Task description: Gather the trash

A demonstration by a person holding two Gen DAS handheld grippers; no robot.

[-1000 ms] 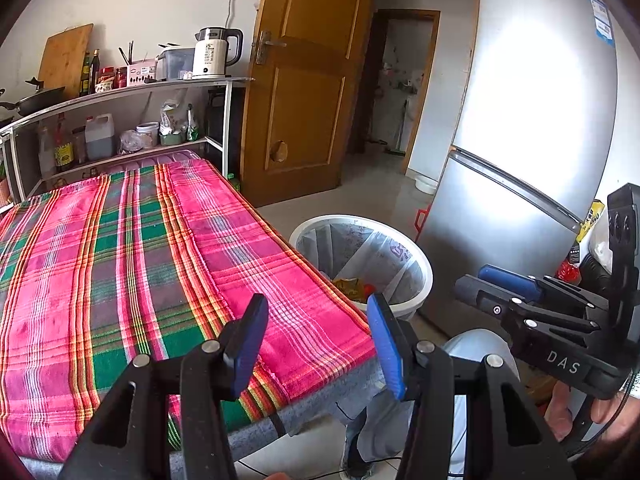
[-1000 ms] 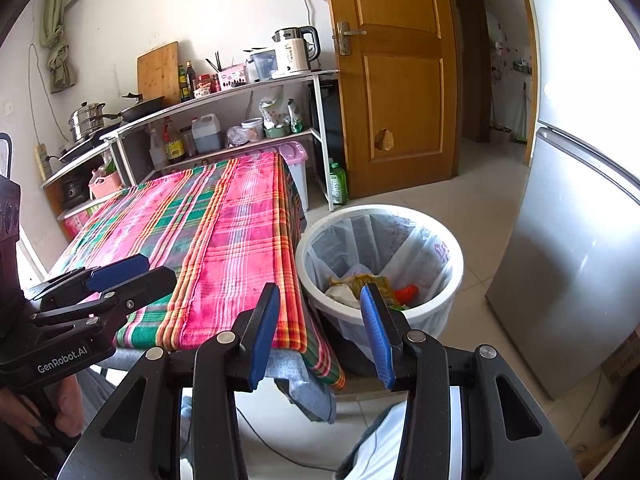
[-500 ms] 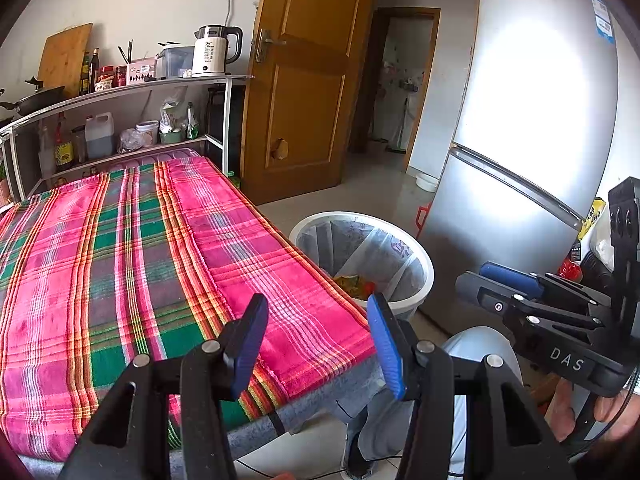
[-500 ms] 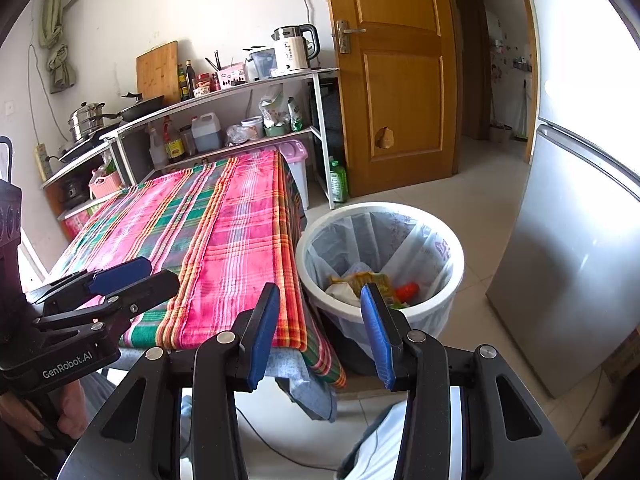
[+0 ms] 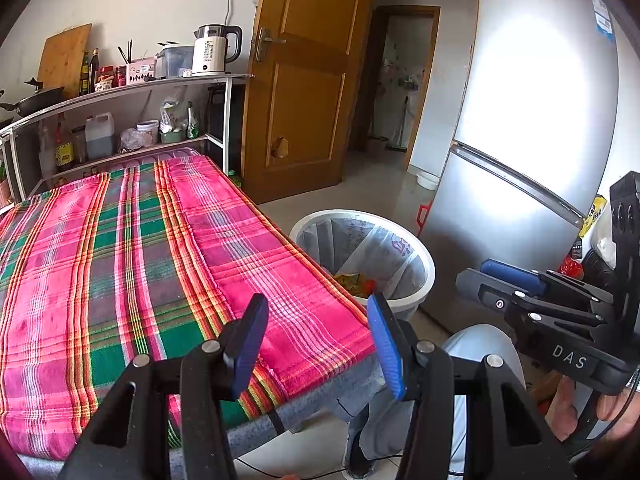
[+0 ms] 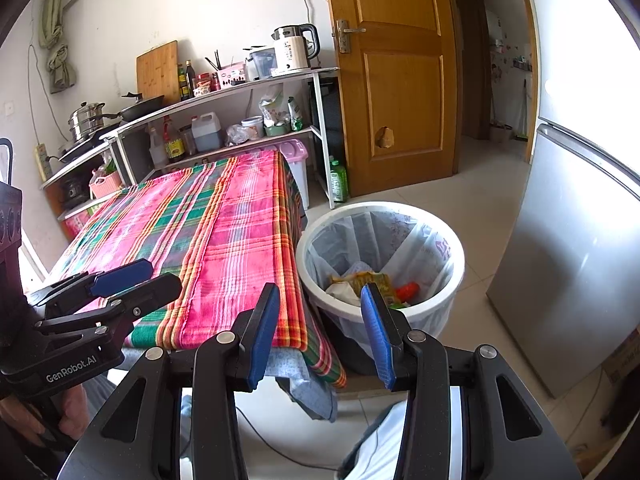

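The surface [image 5: 120, 264], draped in a pink and green plaid cloth, is filling most of the left wrist view, and no loose trash is showing anywhere on it. Just beside its near corner, on the floor, the white trash bin [image 6: 452, 240] is standing with a clear liner, and wrappers and a red scrap [image 6: 407, 290] are lying at its bottom. A silver fridge [image 5: 532, 152] is rising behind the bin.

The person is holding both tools above the near end of the surface. The left tongs [image 5: 318, 342] are gaping wide with nothing between the blue pads. The right tongs [image 6: 318, 332] are standing partly open, also empty, and pointing toward the gap between the cloth edge and the bin.

By the look of it, the collecting step is finished or pausing: what trash is visible is already sitting in the bin. The next move is probably calling for a look around for remaining litter, or for gathering the liner's rim, which would need both tongs pinching thin plastic carefully.
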